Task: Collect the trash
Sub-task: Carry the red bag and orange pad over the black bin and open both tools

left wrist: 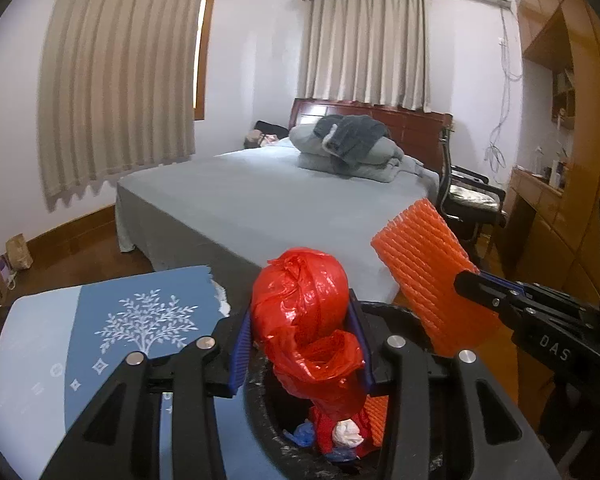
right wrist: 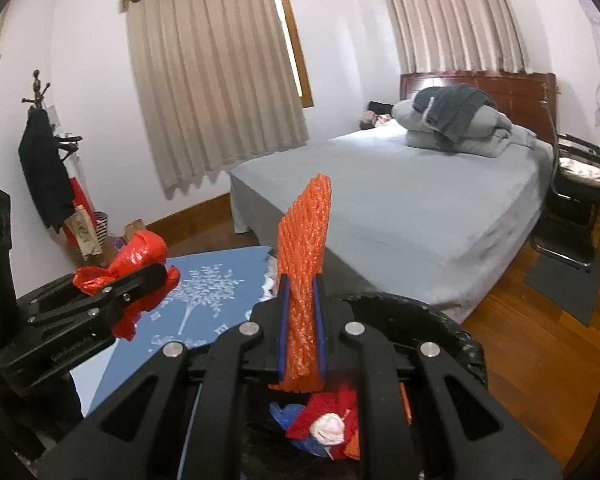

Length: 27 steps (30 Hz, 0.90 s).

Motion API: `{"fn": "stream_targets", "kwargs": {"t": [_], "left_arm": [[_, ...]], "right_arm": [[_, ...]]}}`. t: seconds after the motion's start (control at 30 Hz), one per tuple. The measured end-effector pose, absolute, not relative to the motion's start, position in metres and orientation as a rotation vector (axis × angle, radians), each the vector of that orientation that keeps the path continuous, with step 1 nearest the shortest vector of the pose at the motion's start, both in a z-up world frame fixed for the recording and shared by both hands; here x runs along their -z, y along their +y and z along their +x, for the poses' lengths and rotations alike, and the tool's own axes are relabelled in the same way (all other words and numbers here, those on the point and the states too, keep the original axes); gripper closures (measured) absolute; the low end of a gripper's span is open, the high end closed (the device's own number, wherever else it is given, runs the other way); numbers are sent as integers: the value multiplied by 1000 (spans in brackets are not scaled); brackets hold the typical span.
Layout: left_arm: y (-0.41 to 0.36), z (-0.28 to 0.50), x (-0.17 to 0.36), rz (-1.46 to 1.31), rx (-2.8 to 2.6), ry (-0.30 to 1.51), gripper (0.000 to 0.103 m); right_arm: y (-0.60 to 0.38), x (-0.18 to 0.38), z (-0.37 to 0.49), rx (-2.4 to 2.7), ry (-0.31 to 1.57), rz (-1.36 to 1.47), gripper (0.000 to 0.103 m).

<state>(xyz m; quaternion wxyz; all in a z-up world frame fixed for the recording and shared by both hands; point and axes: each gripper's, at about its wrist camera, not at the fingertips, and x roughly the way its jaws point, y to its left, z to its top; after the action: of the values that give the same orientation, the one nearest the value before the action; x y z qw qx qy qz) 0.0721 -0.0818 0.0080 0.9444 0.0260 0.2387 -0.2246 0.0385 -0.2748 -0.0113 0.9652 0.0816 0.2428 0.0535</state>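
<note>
My left gripper (left wrist: 300, 340) is shut on a crumpled red plastic bag (left wrist: 304, 312), held above a black trash bin (left wrist: 256, 412). Inside the bin lie red, blue and white scraps (left wrist: 340, 432). My right gripper (right wrist: 302, 320) is shut on an orange ribbed foam sleeve (right wrist: 306, 240), which stands upright between its blue pads over the same bin (right wrist: 460, 340). From the left wrist view the orange sleeve (left wrist: 424, 276) and right gripper (left wrist: 484, 288) show at the right. In the right wrist view the red bag (right wrist: 140, 256) and left gripper (right wrist: 132, 284) show at the left.
A blue cloth with a white tree print (left wrist: 100, 332) covers a surface beside the bin. A grey bed (left wrist: 268, 200) with folded bedding stands ahead. A black chair (left wrist: 468, 200) and wooden cabinets (left wrist: 556, 200) are at the right. A coat rack (right wrist: 40, 140) and bags stand by the left wall.
</note>
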Motion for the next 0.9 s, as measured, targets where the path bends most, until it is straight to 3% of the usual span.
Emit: {"fn": "stream_targets", "kwargs": {"t": [0.9], "left_arm": [[-151, 103, 59, 83, 638, 596, 60]], "right_arm": [[-335, 88, 50, 35, 635, 211, 93]]}}
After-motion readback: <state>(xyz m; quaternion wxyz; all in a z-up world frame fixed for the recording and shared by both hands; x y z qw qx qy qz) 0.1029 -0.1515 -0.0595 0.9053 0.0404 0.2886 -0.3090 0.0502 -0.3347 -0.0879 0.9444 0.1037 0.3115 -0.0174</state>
